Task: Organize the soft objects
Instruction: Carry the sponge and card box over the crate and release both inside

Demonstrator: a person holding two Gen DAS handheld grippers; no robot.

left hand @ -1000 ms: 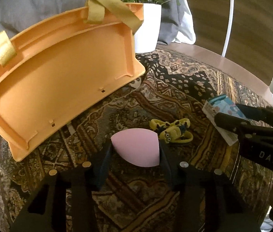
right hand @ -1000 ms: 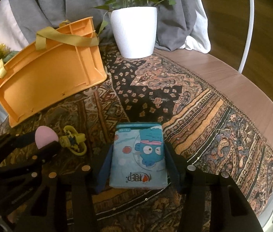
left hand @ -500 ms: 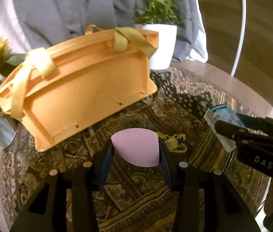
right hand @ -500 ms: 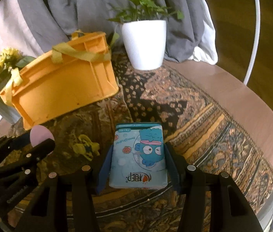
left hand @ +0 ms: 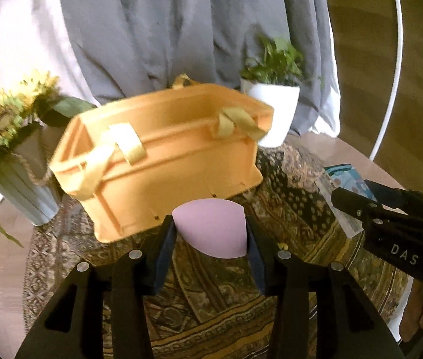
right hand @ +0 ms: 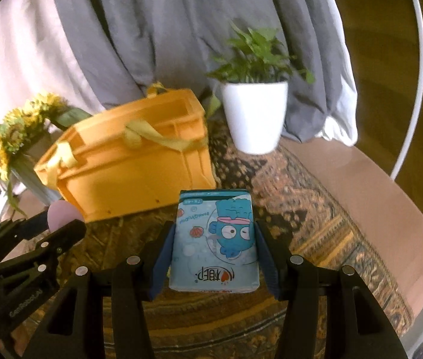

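Note:
My left gripper [left hand: 210, 230] is shut on a pink egg-shaped sponge [left hand: 211, 227], held above the rug in front of the orange crate [left hand: 163, 161]. My right gripper [right hand: 213, 248] is shut on a blue tissue pack with a cartoon fish [right hand: 216, 239], also lifted, right of the crate [right hand: 127, 164]. The right gripper with the pack [left hand: 343, 197] shows at the right of the left wrist view. The left gripper with the sponge [right hand: 60, 212] shows at the left of the right wrist view. The crate has yellow strap handles and its open top is partly visible.
A white pot with a green plant [right hand: 255, 119] stands behind and right of the crate. A vase of sunflowers [left hand: 11, 149] stands left of it. A patterned rug [right hand: 301, 209] covers the round table; grey and white cloth hangs behind.
Both grippers have risen and tilted up with their loads. The crate now shows from the side with its rim visible. The yellow toy on the rug has dropped out of view.

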